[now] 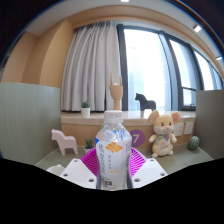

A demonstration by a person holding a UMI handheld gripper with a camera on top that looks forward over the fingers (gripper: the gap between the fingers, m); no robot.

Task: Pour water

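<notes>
Gripper (113, 165) first: its 2 fingers sit low in my view, and the water bottle (115, 152) stands right between them. I can see a pink pad (92, 160) showing on one side of the bottle and a sliver of pink on the other. Both pads look to be up against the bottle's sides, so I read the fingers as pinching it rather than merely standing around it, though the contact lines themselves are partly hidden by the bottle's body.

What matters for me is the bottle's long axis. It runs upright, straight up from the fingers, with the label facing me and the neck at the top. Nothing about it looks tilted, so by my judgement the pour has not begun.

Beyond the bottle, I see a wooden hand figure (115, 95) rising right behind the neck, a teddy bear (163, 130) off to one side, a small white horse (64, 141) on the other, and a dark horse figure (145, 101) on the windowsill by the curtain (92, 65).

I cannot see any cup or glass to pour into; it may be hidden below or behind the bottle. I would want to find that before I roll the wrist, since the tilt direction depends entirely on where it stands.
</notes>
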